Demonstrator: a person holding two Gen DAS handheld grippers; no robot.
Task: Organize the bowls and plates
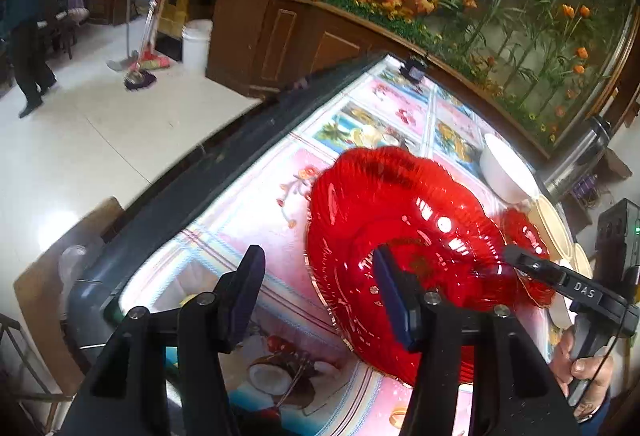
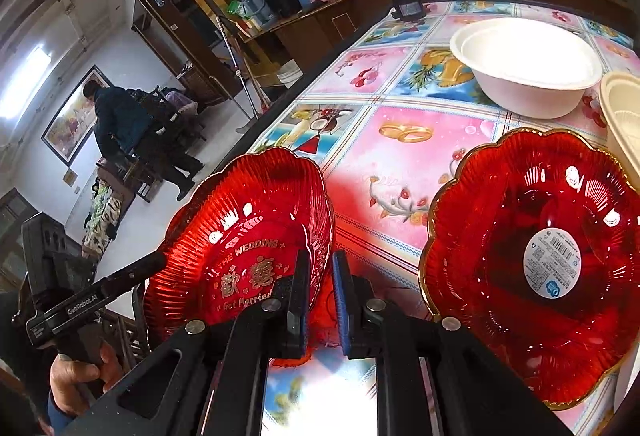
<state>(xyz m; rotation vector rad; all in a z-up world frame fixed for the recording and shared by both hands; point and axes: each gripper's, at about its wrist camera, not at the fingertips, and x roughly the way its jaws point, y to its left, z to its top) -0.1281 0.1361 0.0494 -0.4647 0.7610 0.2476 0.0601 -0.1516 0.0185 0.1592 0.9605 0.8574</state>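
Observation:
A red scalloped plate [image 2: 240,236] with gold wedding lettering hangs tilted above the patterned table [image 2: 400,164]. My right gripper [image 2: 320,292] is shut on its near rim. In the left wrist view the same plate [image 1: 400,220] fills the middle, and the right gripper [image 1: 516,256] pinches its right edge. My left gripper [image 1: 318,276] stands open with nothing between its fingers; its right finger [image 1: 390,288] is in front of the plate. Seen from the right wrist, the left gripper [image 2: 156,264] points at the plate's left edge.
A stack of red plates [image 2: 540,268] with a round sticker lies to the right. Behind it stand a white bowl [image 2: 528,64] and cream bowls [image 2: 624,116]. A small black device [image 2: 408,6] sits at the table's far edge. A person [image 2: 120,124] stands across the room.

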